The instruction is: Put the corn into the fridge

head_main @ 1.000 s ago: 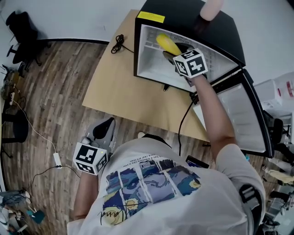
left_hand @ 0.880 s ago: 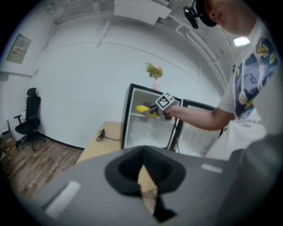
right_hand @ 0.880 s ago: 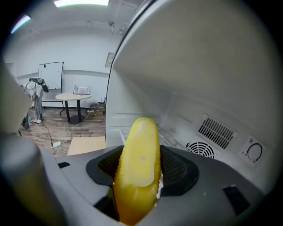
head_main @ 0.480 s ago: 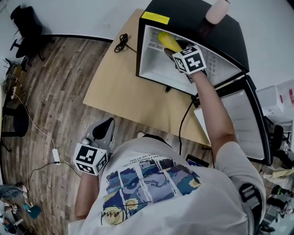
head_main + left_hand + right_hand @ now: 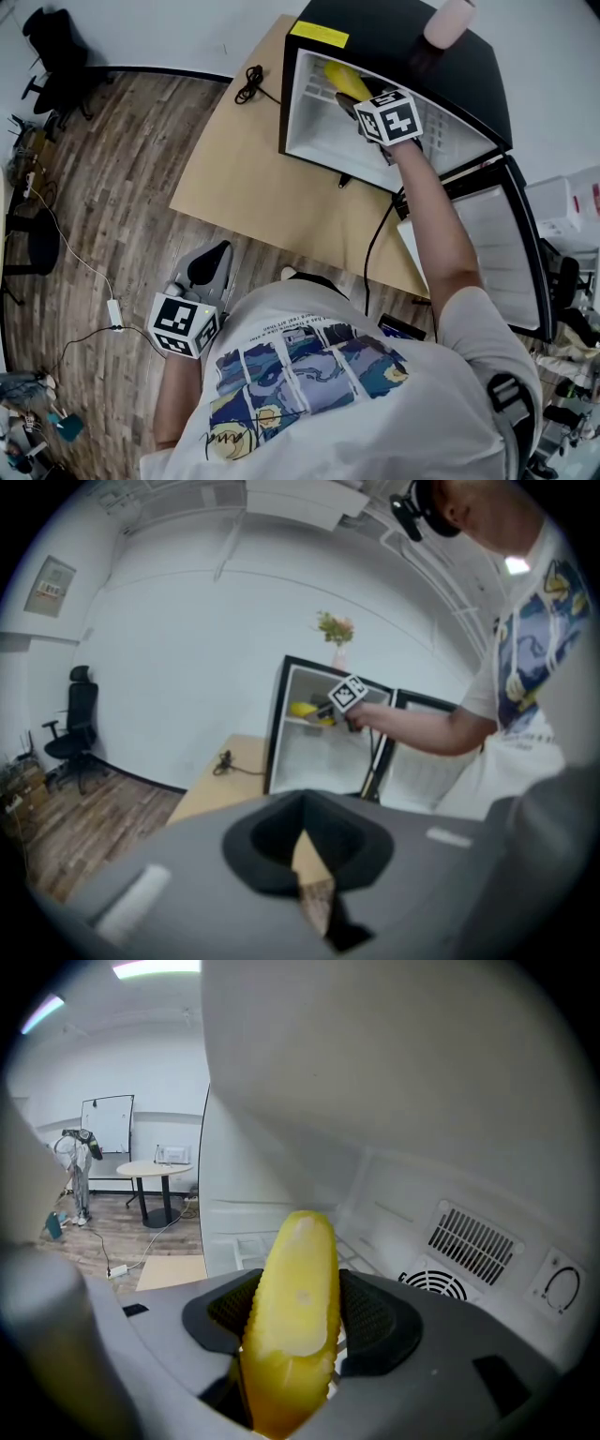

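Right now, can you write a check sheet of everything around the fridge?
Surface: tan table, bare in front of the fridge.
Job's things: corn held inside the fridge, not set down; door open.
Clutter: pink vase on top of the fridge.
Grippers: right gripper fingers closed on the corn; left gripper shut, holding nothing, low by the person's side.
Cables: black coil on the table; black cable running down from the fridge; white cable on the floor.
Surroundings: wood floor, black chair, white wall.
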The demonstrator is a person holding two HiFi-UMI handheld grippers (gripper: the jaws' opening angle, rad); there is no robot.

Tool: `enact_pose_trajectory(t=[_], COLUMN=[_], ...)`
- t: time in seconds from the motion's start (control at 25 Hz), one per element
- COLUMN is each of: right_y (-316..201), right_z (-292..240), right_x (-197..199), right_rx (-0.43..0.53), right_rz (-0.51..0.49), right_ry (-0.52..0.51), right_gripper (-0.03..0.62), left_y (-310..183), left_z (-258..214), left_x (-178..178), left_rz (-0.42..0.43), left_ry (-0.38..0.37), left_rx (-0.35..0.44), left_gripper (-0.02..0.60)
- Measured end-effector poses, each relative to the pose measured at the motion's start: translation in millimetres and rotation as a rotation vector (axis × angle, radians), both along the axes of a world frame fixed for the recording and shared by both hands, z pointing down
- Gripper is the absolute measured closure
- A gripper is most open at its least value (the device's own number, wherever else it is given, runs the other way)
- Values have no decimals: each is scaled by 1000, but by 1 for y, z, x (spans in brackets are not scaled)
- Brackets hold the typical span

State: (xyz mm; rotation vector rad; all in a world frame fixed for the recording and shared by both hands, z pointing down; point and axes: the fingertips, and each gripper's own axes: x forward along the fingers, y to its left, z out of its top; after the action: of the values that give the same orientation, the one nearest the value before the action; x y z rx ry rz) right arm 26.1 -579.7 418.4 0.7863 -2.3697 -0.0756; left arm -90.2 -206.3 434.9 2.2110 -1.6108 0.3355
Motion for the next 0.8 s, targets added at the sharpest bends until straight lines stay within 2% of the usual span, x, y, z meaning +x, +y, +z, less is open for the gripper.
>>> enact_pose_trajectory(t=[0.56,0.8], right_y=[0,3], right_z=[-2,-1], right_x=[0,6], right_rx=[17,16], right_rz=[0,20], right_ry=[-33,-49], right_gripper=[345,344], left_y=[12,14], left_z=[3,5], left_x=[-8,-7], left_rz=[-18,0], left_ry=[5,8], left_rx=[-17,-19], left_gripper=[572,572])
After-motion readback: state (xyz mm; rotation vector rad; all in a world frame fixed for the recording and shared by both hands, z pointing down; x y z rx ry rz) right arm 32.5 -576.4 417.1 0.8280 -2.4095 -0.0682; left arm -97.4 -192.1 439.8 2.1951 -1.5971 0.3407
